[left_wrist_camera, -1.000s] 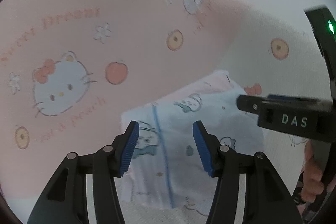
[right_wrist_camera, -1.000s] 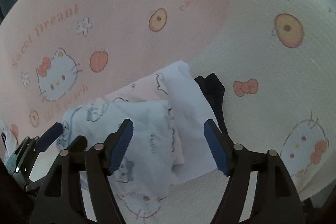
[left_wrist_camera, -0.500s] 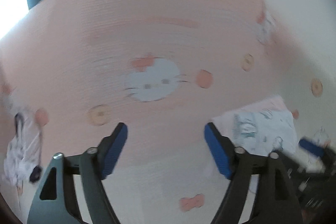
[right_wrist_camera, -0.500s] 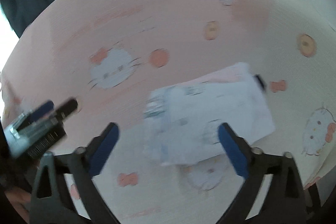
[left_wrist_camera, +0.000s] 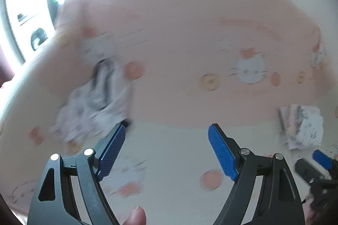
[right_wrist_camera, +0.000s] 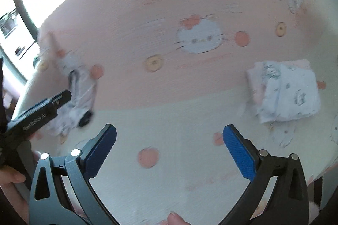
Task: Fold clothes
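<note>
- Both grippers have swung off the folded stack since a second ago; it was right between the fingers back then, now it's way off to the right and a crumpled pile has come into view on the left.
- Left gripper: blue pads spread wide, nothing in them, just hanging over the cream part of the sheet. A thumb tip pokes in below the fingers.
- Right gripper: same deal, wide open and empty, over the cream strip with a peach dot between the fingers.
- Unfolded pile: white printed fabric with dark bits, just past the left gripper's left fingertip, pretty smeared so can't make out what garment it is. From the right wrist it sits well left of the fingers, partly behind the other gripper.
- Folded stack: pale blue and pink prints, squared up, beyond and right of the right finger; from the left wrist it's far off right.
- Past all that, the pink half of the sheet with the cat faces.
</note>
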`<state>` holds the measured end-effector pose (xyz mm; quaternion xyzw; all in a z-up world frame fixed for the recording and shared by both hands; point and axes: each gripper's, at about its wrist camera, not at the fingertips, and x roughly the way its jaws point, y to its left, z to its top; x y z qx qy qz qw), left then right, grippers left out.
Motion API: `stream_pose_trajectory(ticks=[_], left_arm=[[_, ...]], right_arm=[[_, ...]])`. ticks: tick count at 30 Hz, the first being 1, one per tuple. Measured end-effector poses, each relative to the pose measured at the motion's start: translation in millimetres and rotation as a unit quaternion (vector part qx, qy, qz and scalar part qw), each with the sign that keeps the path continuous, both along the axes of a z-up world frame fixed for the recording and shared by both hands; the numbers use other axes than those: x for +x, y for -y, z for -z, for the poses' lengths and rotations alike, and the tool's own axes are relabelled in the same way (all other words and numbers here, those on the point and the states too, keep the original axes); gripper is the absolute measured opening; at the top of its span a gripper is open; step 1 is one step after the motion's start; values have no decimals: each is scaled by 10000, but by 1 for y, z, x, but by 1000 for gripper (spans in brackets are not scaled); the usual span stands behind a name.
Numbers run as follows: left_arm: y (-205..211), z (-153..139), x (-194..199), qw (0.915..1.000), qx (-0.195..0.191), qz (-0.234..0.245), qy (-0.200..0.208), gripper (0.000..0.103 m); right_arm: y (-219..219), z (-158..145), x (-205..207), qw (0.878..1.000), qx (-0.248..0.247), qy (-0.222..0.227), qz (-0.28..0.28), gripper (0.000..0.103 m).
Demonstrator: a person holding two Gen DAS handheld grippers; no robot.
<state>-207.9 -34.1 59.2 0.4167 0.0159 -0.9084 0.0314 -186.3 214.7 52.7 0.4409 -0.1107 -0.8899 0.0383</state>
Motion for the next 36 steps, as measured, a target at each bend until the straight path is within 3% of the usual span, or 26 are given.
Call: stream_pose_trajectory(ticks=[3, 9, 19, 24, 28, 36], left_arm=[[29, 2, 26, 9999, 9, -84, 134, 83], [45, -14, 99, 10000, 61, -35, -59, 83], [34, -15, 212, 9999, 163, -26, 11, 83], [21, -5, 240, 9999, 63, 11, 116, 83], [11, 2, 255, 9994, 217, 140, 222, 83], [4, 7, 264, 9990, 310, 196, 253, 83]], right_arm=[[27, 1, 21, 9999, 126, 20, -21, 102], [59, -9, 77, 9993, 365, -70, 14, 102], [48, -11, 179, 9985, 505, -39, 221, 102], [49, -9, 207, 9987, 490, -40, 131, 102], [52, -7, 220, 9989, 469, -31, 26, 102], [58, -3, 239, 9990, 421, 0, -142, 102]])
